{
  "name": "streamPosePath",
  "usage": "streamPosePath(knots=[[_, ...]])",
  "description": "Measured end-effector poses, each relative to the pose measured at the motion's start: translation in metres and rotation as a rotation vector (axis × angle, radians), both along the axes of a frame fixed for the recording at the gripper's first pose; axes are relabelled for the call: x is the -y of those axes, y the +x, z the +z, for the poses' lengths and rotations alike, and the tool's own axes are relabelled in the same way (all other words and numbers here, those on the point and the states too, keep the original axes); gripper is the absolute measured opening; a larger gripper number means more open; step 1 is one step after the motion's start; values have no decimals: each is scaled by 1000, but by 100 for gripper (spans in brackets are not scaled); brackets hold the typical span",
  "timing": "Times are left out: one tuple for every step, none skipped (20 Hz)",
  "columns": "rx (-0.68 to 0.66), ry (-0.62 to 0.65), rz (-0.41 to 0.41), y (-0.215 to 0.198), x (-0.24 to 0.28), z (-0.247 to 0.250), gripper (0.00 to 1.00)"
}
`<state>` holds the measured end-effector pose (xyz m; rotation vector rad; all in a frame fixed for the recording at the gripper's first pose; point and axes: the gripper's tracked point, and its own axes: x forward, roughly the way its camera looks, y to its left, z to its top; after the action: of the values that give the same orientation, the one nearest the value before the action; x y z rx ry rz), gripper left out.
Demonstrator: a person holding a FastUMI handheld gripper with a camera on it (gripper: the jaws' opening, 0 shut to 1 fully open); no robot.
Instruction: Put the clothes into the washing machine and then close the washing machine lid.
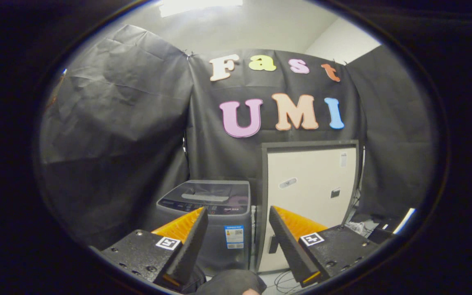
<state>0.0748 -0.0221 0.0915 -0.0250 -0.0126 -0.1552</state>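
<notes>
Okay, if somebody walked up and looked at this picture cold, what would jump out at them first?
Probably the claw itself: its two fingers stand apart, open and holding nothing. Beyond them, against the black cloth wall, stands a small grey washing machine with its lid down. Right beside it is a taller pale cabinet door, and a dark bundle of cloth lies low between the fingers.
</notes>
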Motion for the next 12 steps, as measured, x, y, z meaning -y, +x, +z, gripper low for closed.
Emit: streamPosePath(knots=[[-3, 6, -2, -2, -1, -2, 91], [-13, 8, -5, -3, -1, -5, 91], [-17, 9, -18, -5, 1, -7, 91], [-10, 6, -32, -7, 3, -7, 91], [-9, 2, -42, -11, 4, -10, 91], [-14, -5, -52, -14, 6, -14, 91], [-20, -8, -63, -21, 7, -19, 91], [-27, -9, -71, -25, 7, -24, 91], [-30, -12, -78, -29, 7, -28, 91], [-36, -13, -80, -33, 6, -31, 91], [-39, -9, -81, -38, 6, -33, 91], [-39, 2, -81, -40, 5, -35, 91]])
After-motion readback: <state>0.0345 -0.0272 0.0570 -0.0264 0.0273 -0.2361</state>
